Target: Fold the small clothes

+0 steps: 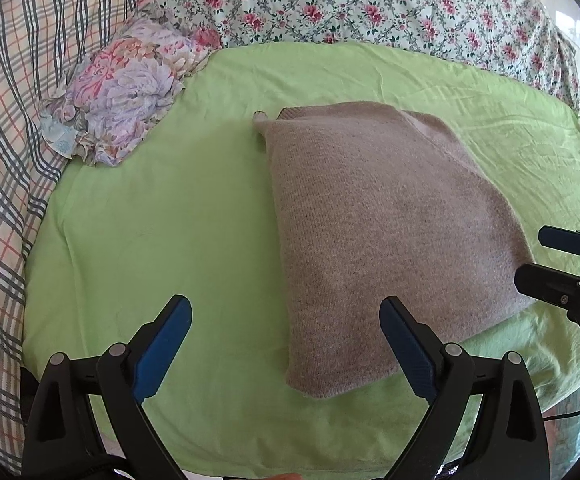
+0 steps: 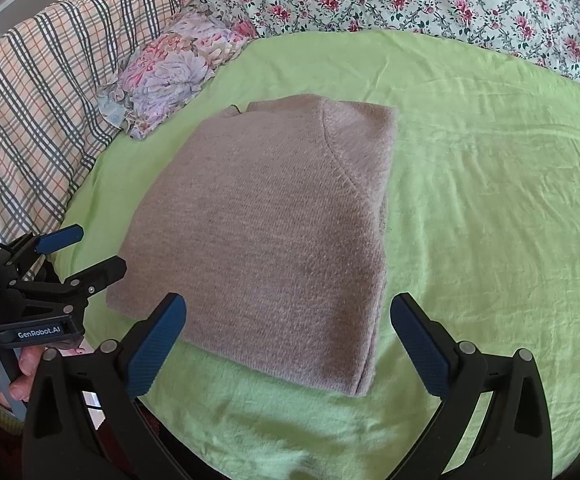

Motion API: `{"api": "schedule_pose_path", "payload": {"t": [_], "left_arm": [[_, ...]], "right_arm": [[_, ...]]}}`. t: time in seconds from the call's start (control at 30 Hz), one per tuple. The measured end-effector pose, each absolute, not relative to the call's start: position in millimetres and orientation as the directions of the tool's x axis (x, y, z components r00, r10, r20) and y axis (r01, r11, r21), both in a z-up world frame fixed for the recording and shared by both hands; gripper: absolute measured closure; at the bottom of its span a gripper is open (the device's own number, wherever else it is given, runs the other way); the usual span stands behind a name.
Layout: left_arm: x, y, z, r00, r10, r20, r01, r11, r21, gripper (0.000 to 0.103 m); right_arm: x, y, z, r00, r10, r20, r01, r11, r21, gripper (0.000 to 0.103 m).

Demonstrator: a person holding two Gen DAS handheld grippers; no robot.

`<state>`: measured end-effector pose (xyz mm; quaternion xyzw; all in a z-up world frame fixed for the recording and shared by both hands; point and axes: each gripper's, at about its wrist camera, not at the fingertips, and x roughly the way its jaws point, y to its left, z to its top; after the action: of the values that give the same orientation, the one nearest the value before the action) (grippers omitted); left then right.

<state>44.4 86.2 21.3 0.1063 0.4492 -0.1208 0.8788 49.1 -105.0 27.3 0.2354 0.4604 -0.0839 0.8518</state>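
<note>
Both grippers, left gripper (image 1: 286,320) and right gripper (image 2: 288,320), hover with jaws wide, holding nothing. Green sheet (image 2: 490,200) fills the bed; sweater (image 2: 274,232) lies folded at centre, flowered pillow (image 2: 170,68) at 10 o'clock. Fold looks nearly done; next probably one last halving or tidying.

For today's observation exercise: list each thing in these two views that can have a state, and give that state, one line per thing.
Sweater: folded into a compact rectangle, lying flat on the green sheet, not held.
Left gripper: open, empty, off the sweater.
Right gripper: open, empty, above the sweater's near edge.
Green sheet: spread out, lightly wrinkled.
Floral pillow: resting at the sheet's far left edge, against the plaid bedding.
</note>
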Motion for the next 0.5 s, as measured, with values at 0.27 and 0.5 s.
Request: {"api": "schedule_pose_path", "payload": {"t": [0.27, 0.5], "left_arm": [[40.5, 79.8, 21.7, 0.569, -0.118, -0.814, 0.309, 0.948, 0.078, 0.007], [35.3, 77.7, 20.8, 0.568, -0.123, -0.814, 0.317, 0.945, 0.078, 0.007]], "right_arm": [[52.6, -102.1, 25.9, 0.565, 0.086, -0.821, 0.354, 0.873, 0.335, 0.001], [51.2, -103.7, 25.1, 0.570, 0.091, -0.816, 0.354, 0.870, 0.344, 0.001]]}}
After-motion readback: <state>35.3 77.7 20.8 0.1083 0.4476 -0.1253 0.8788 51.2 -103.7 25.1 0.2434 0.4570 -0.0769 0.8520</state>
